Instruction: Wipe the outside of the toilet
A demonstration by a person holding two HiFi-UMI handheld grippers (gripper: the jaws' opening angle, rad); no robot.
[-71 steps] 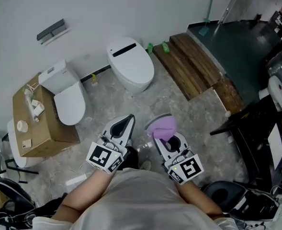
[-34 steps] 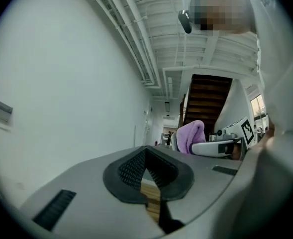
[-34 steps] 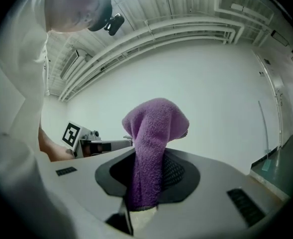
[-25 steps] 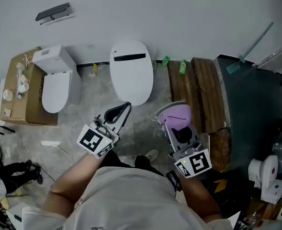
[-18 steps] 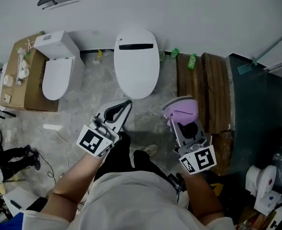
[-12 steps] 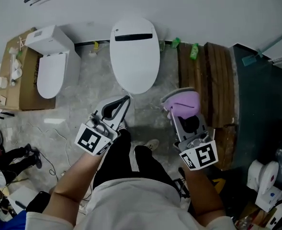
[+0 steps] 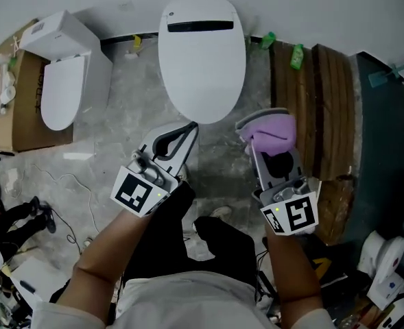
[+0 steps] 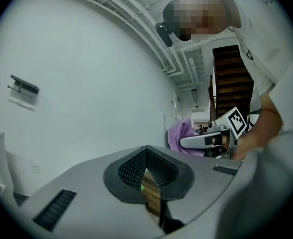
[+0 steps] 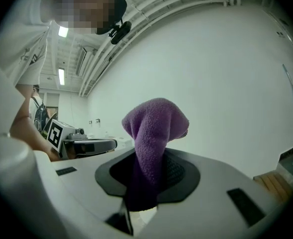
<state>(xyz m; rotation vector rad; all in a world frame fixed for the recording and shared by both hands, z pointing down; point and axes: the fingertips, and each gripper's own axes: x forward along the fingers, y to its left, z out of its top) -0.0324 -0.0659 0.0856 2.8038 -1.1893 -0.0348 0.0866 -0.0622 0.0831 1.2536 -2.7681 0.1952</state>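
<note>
A white toilet (image 7: 202,53) with its lid down stands against the wall, straight ahead in the head view. My left gripper (image 7: 190,127) hovers just short of the bowl's front, its jaws together and holding nothing (image 8: 146,152). My right gripper (image 7: 254,137) is shut on a purple cloth (image 7: 270,130), which bunches up above the jaws (image 9: 153,128). It hangs to the right of the bowl's front, apart from it. The left gripper view also shows the purple cloth (image 8: 178,136).
A second, smaller white toilet (image 7: 61,81) stands at the left beside a cardboard box (image 7: 20,108). Wooden planks (image 7: 318,81) and two green bottles (image 7: 297,55) lie right of the toilet. A dark platform (image 7: 387,129) is further right. A cable (image 7: 57,184) trails on the floor.
The person has walked up to the toilet, which now sits larger and closer ahead. Both grippers keep their poses, and the cloth stays in the right one.
</note>
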